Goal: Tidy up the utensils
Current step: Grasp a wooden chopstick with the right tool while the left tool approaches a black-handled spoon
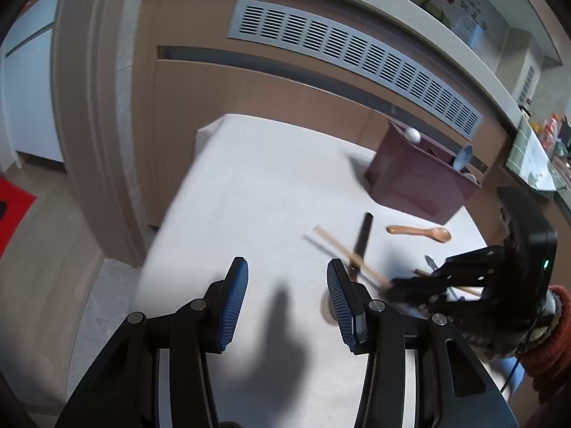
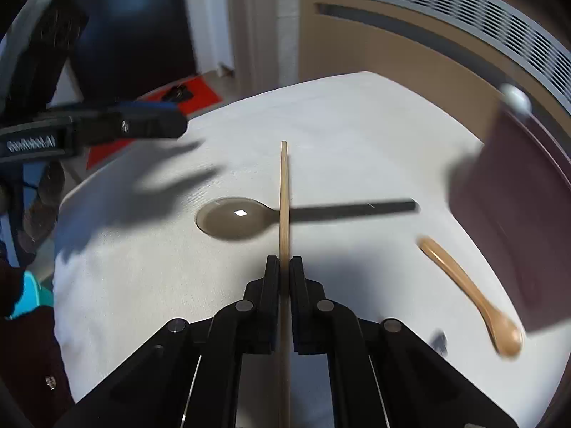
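right tool (image 2: pixel 284 267) was clamped tight on a wooden chopstick (image 2: pixel 284 192) poking straight ahead, dark spoon (image 2: pixel 249 215) crossways just beyond, left tool (image 1: pixel 287 296) spread wide, nothing in it

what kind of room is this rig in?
Likely a home kitchen or dining corner: a cloth-covered table with spoons and a maroon utensil box, against a counter front with a vent grille, cluttered countertop above.
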`<state>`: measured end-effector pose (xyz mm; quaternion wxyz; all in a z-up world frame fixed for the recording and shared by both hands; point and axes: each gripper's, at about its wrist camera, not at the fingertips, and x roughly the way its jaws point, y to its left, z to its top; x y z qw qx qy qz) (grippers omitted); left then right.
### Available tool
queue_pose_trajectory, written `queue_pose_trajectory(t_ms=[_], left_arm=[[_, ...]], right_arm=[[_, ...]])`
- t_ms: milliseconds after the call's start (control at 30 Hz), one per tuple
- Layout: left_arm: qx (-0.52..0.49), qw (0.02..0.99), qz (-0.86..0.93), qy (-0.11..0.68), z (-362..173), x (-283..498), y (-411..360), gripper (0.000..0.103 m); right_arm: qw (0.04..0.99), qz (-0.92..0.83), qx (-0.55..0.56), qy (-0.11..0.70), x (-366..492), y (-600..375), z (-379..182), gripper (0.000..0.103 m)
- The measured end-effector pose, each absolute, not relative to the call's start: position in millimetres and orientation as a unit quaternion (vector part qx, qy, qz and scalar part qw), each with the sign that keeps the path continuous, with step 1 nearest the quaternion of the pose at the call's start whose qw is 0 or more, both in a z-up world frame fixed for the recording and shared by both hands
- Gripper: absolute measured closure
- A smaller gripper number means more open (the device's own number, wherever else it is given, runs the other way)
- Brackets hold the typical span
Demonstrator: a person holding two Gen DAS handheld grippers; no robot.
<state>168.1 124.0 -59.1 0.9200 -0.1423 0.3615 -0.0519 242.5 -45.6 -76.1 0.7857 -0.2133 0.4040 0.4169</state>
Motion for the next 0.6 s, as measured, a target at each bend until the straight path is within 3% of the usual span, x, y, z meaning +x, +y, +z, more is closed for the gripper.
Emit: queue_pose_trajectory(t_ms=[267,600], left_arm=[[-0.089,0.91,-0.129,0.383,-62,175,62,0.056],[0.072,0.862,-0.272,0.421,-75,160,-61,0.056]], right_arm=[[0.85,0.299,-0.1,0.421,256,-166,-58,0.098],[0.876,0.206,-0.031,0.435,233,-258,-76,0.093]])
